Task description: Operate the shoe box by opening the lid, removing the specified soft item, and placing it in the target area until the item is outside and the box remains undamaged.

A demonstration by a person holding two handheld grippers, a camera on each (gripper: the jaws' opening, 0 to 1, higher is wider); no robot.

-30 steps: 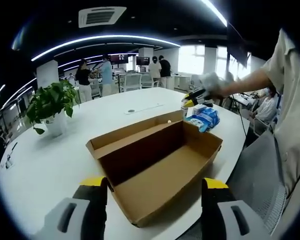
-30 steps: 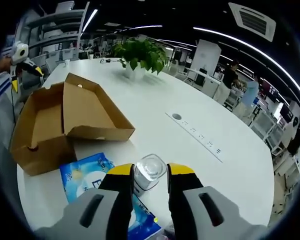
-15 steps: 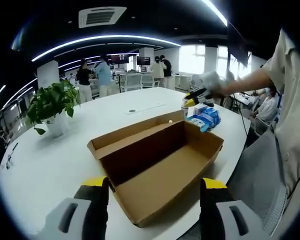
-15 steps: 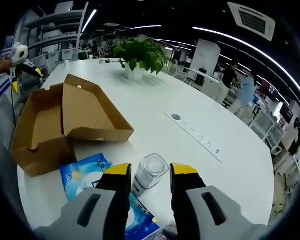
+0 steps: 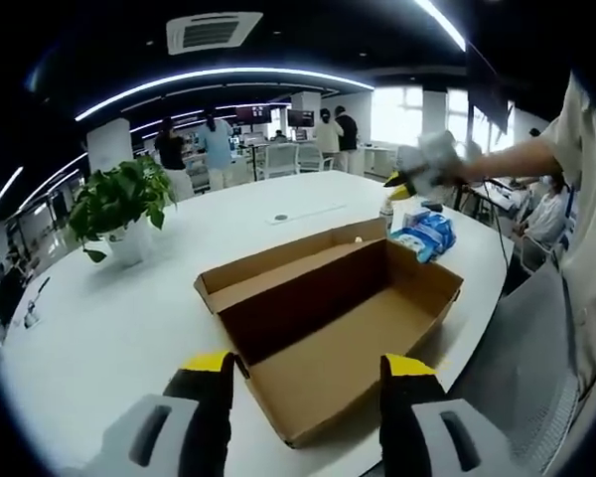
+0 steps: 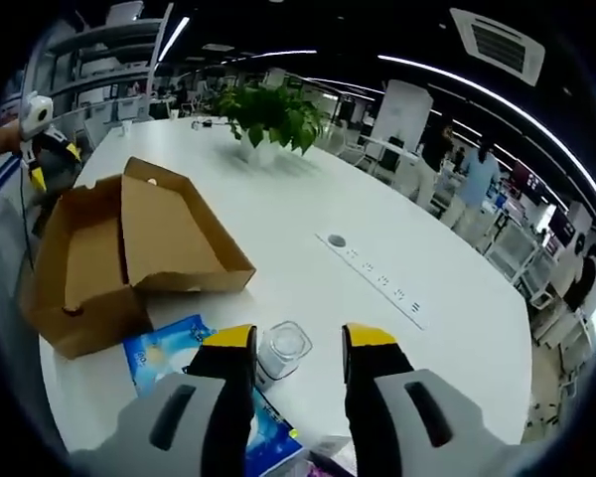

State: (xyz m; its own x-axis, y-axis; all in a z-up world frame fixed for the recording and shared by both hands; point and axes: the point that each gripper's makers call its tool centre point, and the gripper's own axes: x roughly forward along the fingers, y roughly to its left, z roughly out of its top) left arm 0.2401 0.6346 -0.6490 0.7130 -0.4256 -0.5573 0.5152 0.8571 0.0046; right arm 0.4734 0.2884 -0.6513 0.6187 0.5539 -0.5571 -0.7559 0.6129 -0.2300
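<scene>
The brown cardboard shoe box (image 5: 328, 318) lies open on the white table (image 5: 99, 318), its inside bare and its lid (image 5: 278, 263) folded back. My left gripper (image 5: 310, 370) is open just in front of the box's near corner, holding nothing. A blue soft pack (image 5: 424, 234) lies on the table beyond the box's far end. In the right gripper view that blue soft pack (image 6: 174, 353) sits beside the shoe box (image 6: 109, 268). My right gripper (image 6: 300, 343) hangs open above a clear bottle (image 6: 281, 348) next to the pack, touching neither.
A potted plant (image 5: 119, 204) stands at the table's far side, also the potted plant (image 6: 268, 114). A socket strip (image 6: 372, 283) is set into the tabletop. The left gripper (image 6: 40, 129) shows beyond the box. Several people stand among desks in the background.
The right gripper's jaws have spread wider and drawn up and back from the clear bottle. The left gripper view has shifted slightly; the box and pack lie where they were.
</scene>
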